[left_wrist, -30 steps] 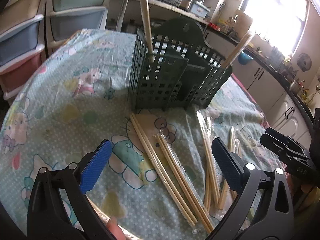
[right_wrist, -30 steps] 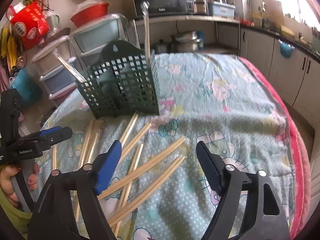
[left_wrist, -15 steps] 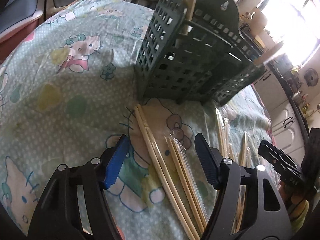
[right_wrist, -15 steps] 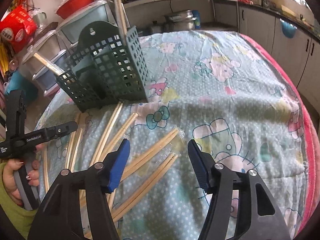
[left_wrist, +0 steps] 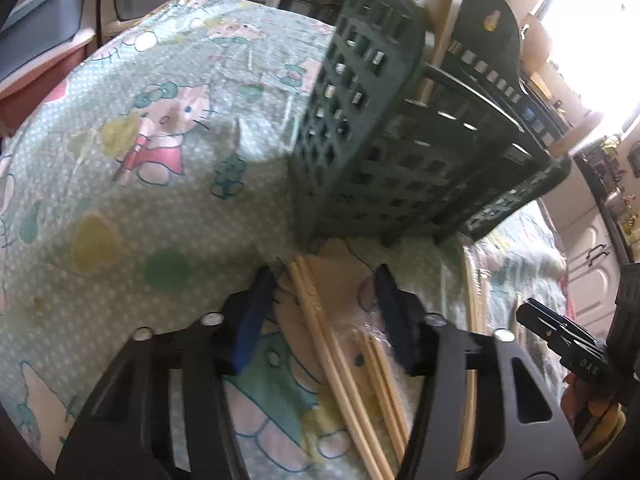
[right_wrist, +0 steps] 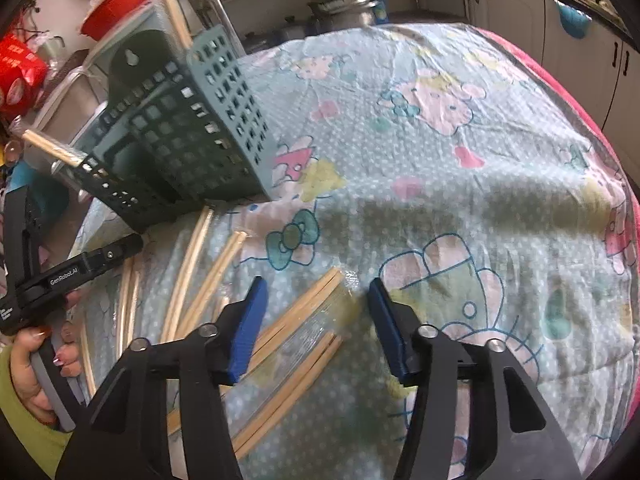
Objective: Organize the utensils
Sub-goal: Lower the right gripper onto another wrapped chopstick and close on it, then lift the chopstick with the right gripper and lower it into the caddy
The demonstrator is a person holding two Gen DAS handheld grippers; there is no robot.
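Two grippers lower and nearer the cloth than a second ago, both narrowed from a wide spread to a moderate gap. Left gripper [left_wrist: 326, 300] now straddling the top ends of a bare chopstick pair [left_wrist: 320, 332], nothing pinched yet; right gripper [right_wrist: 316, 308] likewise part-open and empty over the plastic-wrapped chopsticks [right_wrist: 304, 312]. Reads as the last instant before a pinch on each side, so sorting barely begun: most sticks lying loose on the tablecloth [right_wrist: 440, 160], only a couple standing in the green utensil basket [left_wrist: 400, 140] just beyond. Slim pale wood, smooth and round-edged, some sheathed in glossy crinkled film. Basket of rigid lattice plastic with square holes. Cloth soft, dotted, cartoon-printed. Left view motion-blurred, so pad contact with sticks uncertain.
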